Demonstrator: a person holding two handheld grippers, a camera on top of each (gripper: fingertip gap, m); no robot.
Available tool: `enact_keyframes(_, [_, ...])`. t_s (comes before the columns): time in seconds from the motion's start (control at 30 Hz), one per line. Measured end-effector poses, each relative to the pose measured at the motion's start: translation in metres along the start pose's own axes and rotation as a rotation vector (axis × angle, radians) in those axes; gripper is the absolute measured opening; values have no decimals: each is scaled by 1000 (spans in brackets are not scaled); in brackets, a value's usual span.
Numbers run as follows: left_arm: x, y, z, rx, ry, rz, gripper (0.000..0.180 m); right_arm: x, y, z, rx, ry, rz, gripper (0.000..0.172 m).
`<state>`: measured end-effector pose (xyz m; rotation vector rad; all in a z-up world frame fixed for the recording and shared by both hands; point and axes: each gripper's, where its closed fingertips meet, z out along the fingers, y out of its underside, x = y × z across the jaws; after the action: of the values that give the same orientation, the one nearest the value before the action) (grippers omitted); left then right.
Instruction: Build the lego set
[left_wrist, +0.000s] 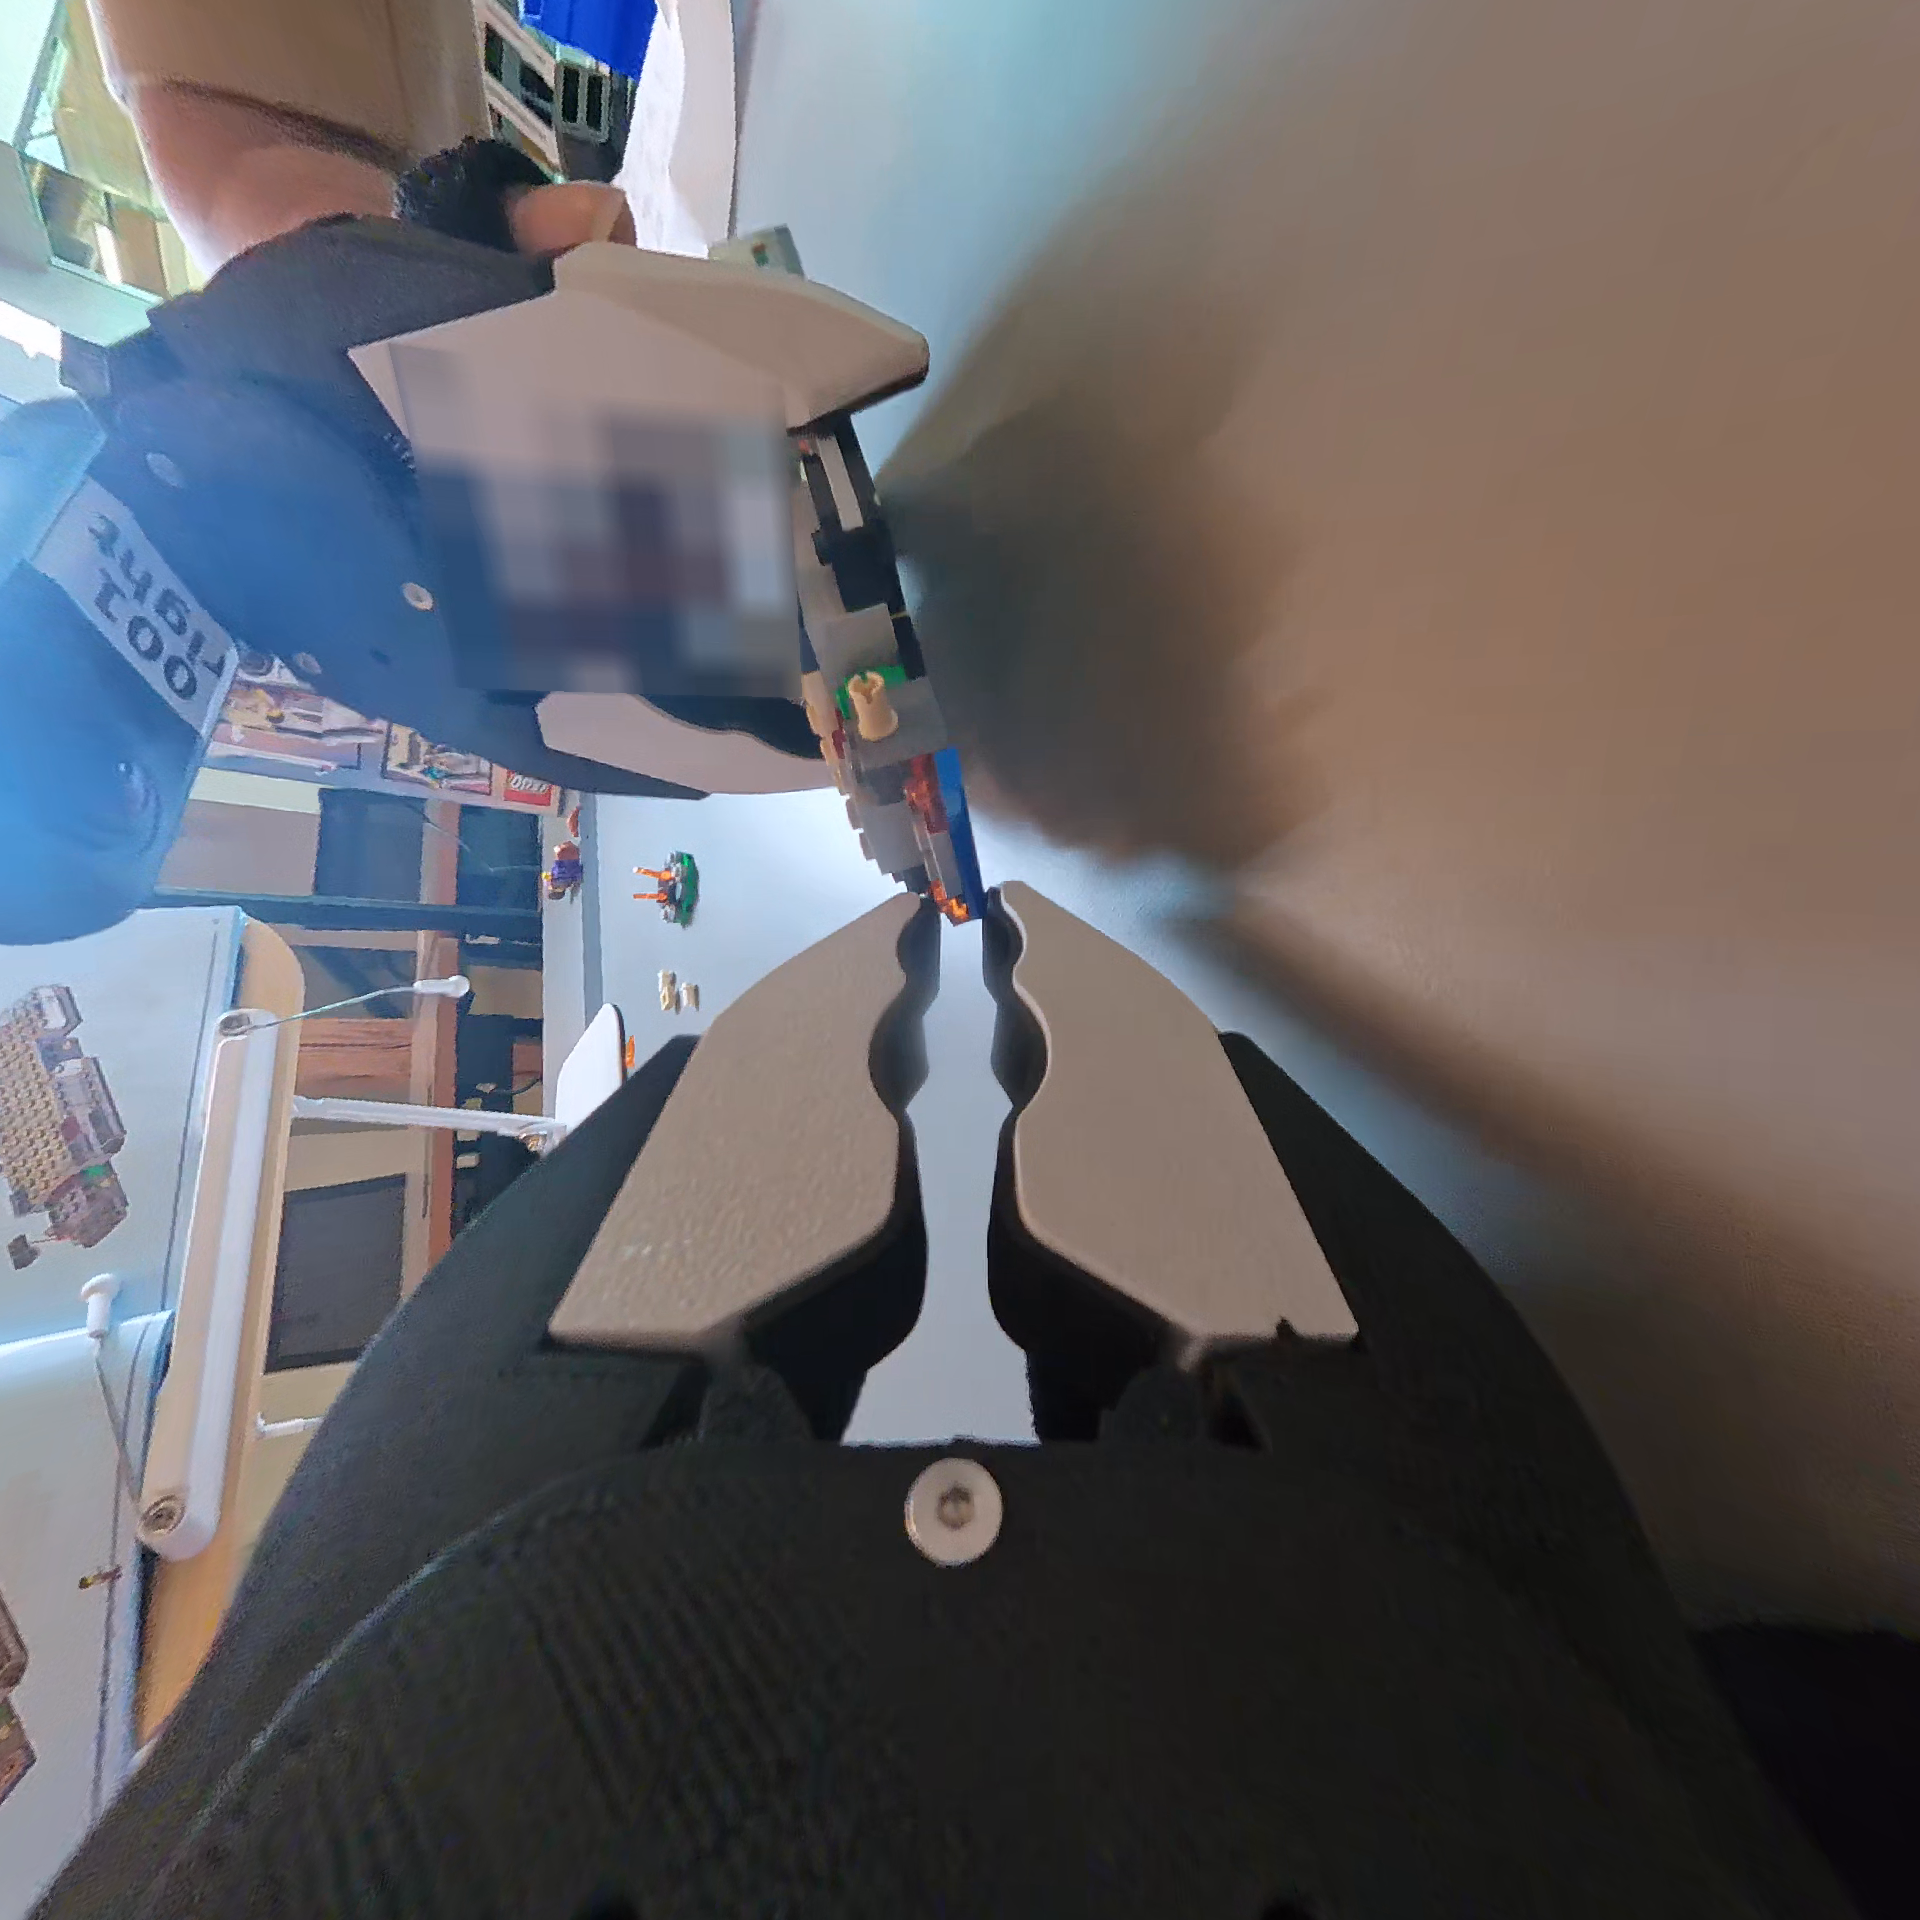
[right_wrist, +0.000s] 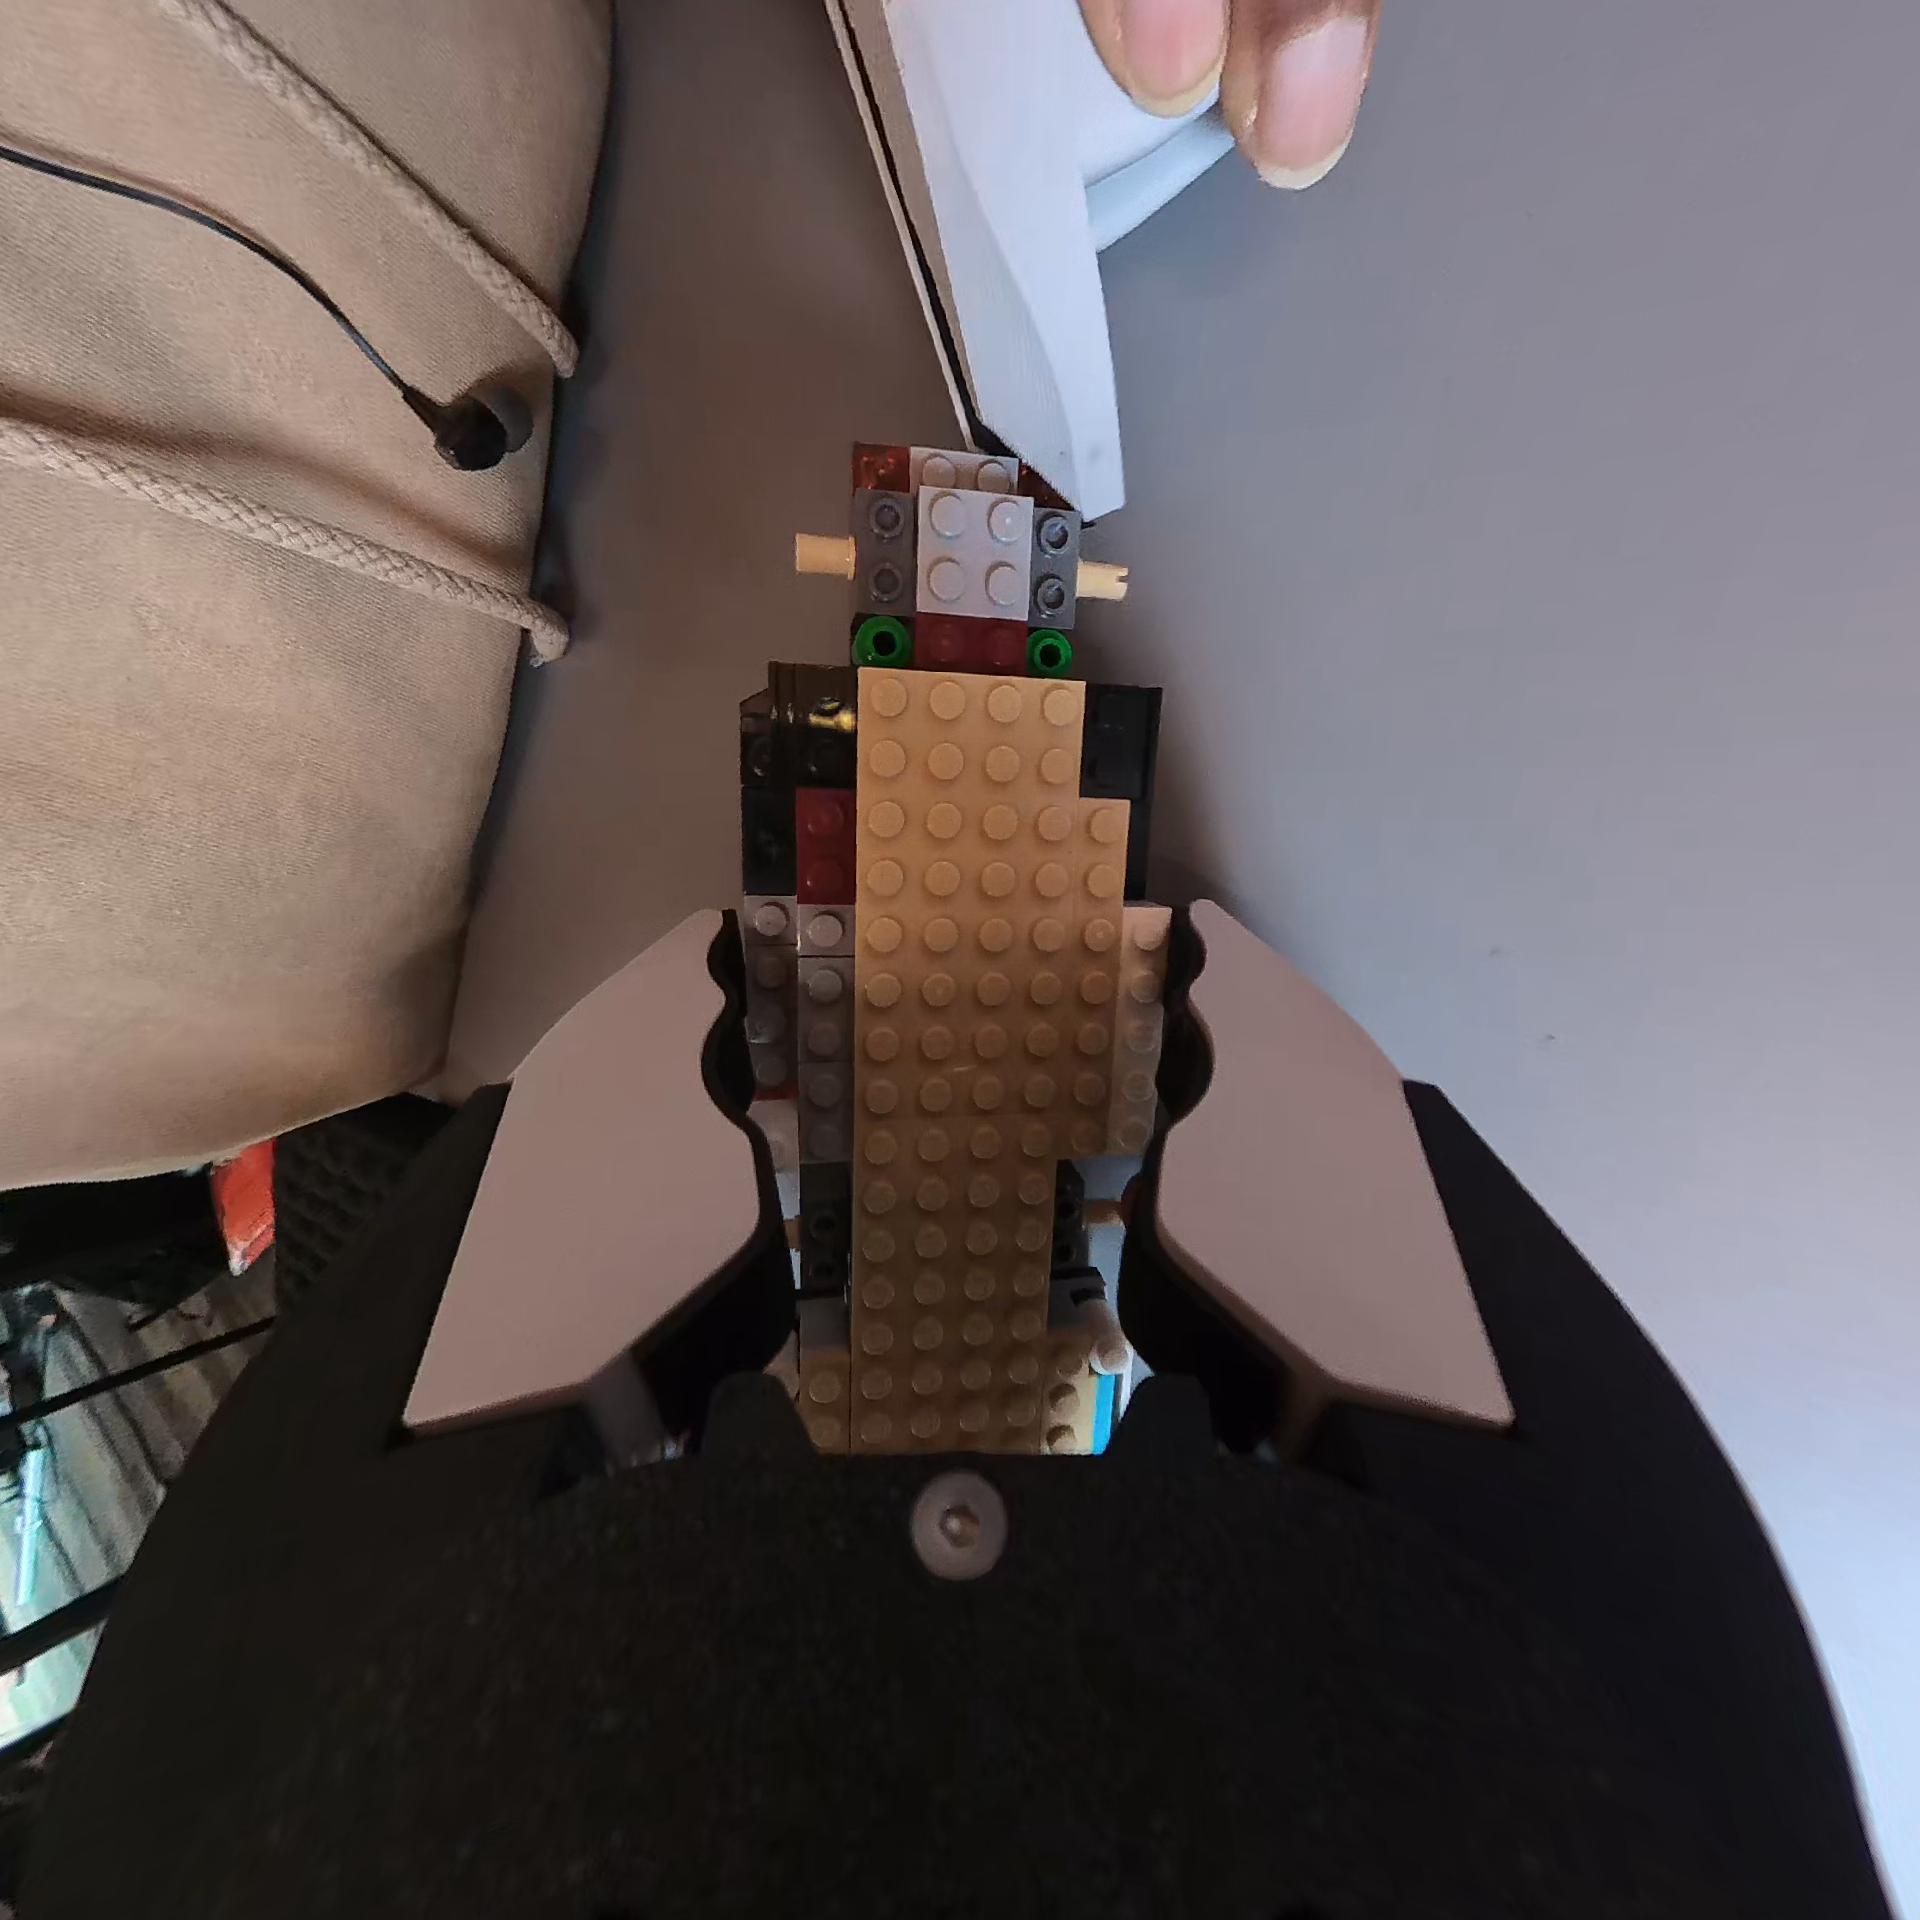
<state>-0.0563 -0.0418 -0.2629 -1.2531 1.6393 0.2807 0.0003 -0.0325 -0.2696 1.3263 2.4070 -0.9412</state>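
My right gripper is shut on a brick model with a long tan studded top, grey, black and dark red bricks at its sides, and green studs and tan pins at its far end. Both pads press on its sides. In the left wrist view the model is seen edge-on, sticking out of the right gripper. My left gripper is shut on the model's far tip, pinching a blue plate and a clear orange piece. One of its white fingers shows at the model's far end in the right wrist view.
A person's beige hooded top is at the left, and their fingertips are above. On the grey table lie a small green and orange build, a small figure and tan pieces. There is about 7 cm between the tips of the two grippers.
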Motion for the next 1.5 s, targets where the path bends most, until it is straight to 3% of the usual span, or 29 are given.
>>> enact_keyframes(0.23, [-1, 13, 5, -60, -42, 69, 10, 14, 0, 1, 12, 175, -40, 77])
enact_keyframes(0.53, [-3, 22, 5, -87, -25, -5, 25, 20, 3, 1, 22, 357, -112, 77])
enact_keyframes(0.63, [-6, 28, 1, -56, 36, -233, 26, 22, 2, -3, 36, 438, -138, 77])
enact_keyframes(0.7, [-14, 31, -5, 4, 83, -505, 25, 24, 1, -9, 53, 519, -157, 77])
enact_keyframes(0.77, [-28, 29, -12, 106, 143, -862, 19, 29, 0, -15, 64, 629, -180, 77])
enact_keyframes(0.87, [-49, 20, -20, 311, 291, -1374, 22, 35, -2, -21, 81, 783, -206, 77])
enact_keyframes(0.97, [-53, 23, -16, 354, 375, -1640, 24, 40, -4, -26, 82, 926, -210, 77])
enact_keyframes(1.17, [-38, 27, 2, 266, 454, -1816, 26, 46, -6, -30, 99, 1071, -214, 77])
enact_keyframes(1.33, [-44, 19, 6, 362, 537, -1936, 18, 47, -7, -32, 96, 1128, -241, 77])
enact_keyframes(1.5, [-43, 20, 7, 361, 521, -1931, 9, 47, -7, -36, 88, 1181, -270, 77])
